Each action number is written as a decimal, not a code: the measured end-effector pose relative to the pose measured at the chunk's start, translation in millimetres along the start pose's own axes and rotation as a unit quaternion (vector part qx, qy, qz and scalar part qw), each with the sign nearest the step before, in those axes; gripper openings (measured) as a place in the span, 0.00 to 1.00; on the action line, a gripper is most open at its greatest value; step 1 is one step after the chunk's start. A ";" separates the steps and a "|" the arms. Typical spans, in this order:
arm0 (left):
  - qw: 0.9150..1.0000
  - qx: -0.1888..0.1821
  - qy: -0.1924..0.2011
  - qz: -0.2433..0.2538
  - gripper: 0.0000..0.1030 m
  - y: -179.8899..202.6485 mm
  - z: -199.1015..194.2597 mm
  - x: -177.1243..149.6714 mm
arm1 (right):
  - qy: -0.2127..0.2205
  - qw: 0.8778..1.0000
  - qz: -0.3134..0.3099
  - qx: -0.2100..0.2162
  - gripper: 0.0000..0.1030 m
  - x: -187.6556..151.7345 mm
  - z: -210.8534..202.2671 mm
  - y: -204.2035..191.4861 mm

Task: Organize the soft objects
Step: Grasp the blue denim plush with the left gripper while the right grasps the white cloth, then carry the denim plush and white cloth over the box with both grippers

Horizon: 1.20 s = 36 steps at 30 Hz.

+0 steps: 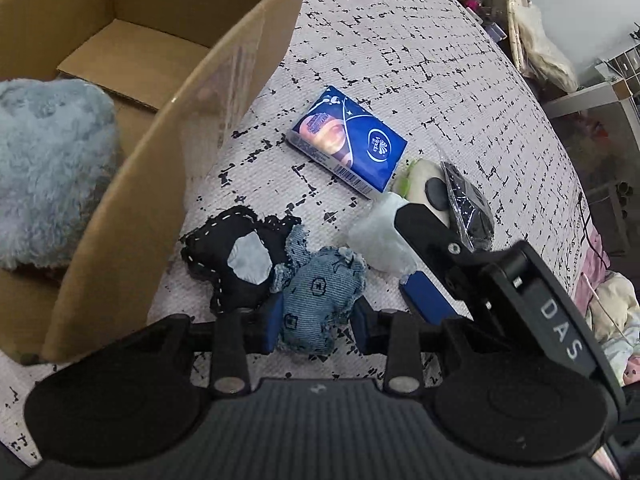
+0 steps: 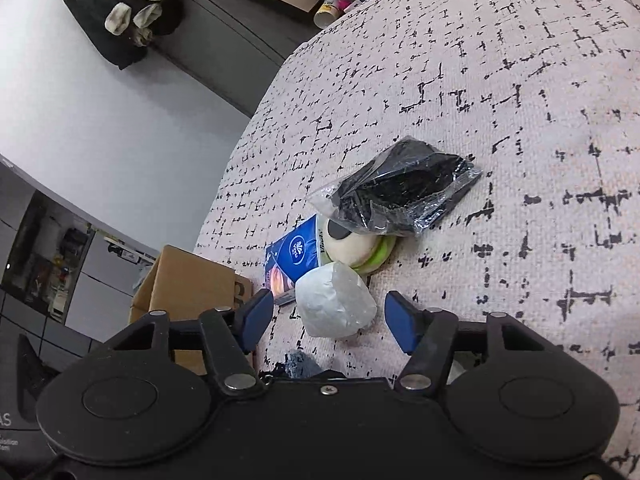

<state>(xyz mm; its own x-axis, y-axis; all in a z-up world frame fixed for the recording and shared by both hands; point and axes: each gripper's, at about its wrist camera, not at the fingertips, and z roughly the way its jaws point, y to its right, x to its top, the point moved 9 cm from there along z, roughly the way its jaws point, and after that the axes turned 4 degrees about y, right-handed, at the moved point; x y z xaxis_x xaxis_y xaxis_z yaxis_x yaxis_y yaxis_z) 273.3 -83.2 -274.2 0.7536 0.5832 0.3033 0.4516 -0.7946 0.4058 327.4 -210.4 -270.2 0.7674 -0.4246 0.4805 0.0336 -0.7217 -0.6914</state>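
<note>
In the left wrist view my left gripper [image 1: 316, 326] has its blue pads on both sides of a blue denim plush [image 1: 316, 300]; whether they squeeze it is unclear. A black stitched plush [image 1: 236, 256] lies just left of it. The cardboard box [image 1: 224, 92] stands at the left with a fluffy blue-grey plush [image 1: 48, 168] inside. My right gripper [image 2: 328, 316] is open, its pads apart on either side of a white wrapped soft ball [image 2: 334, 304] [image 1: 380, 240], not touching it. A blue tissue pack [image 1: 348, 144] [image 2: 294, 256] lies behind.
A cream and green round toy [image 2: 356, 250] lies under a clear bag of black items [image 2: 404, 188] beyond the ball. All lie on a patterned cloth surface [image 2: 500, 80]. Clutter and furniture stand past its far edge [image 1: 540, 52].
</note>
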 end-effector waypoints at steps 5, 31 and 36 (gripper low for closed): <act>1.000 0.001 -0.005 0.010 0.34 1.1 3.4 -0.2 | -0.016 0.999 0.028 0.003 0.28 -3.4 7.7 6.8; 0.996 -0.031 0.065 0.051 0.33 11.2 -81.0 8.5 | 0.050 0.999 -0.003 0.014 0.20 18.0 -72.3 -30.1; 0.994 -0.038 0.082 0.059 0.33 7.3 -103.0 17.2 | 0.056 0.998 -0.017 0.018 0.20 17.6 -76.1 -47.8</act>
<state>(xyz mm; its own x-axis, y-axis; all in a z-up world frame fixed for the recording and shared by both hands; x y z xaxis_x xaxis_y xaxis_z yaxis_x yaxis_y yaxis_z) 240.3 -61.5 -177.2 0.7082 0.5108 0.4874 0.3218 -0.8480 0.4212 290.6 -224.9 -187.5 0.6886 -0.4607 0.5600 0.0830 -0.7171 -0.6920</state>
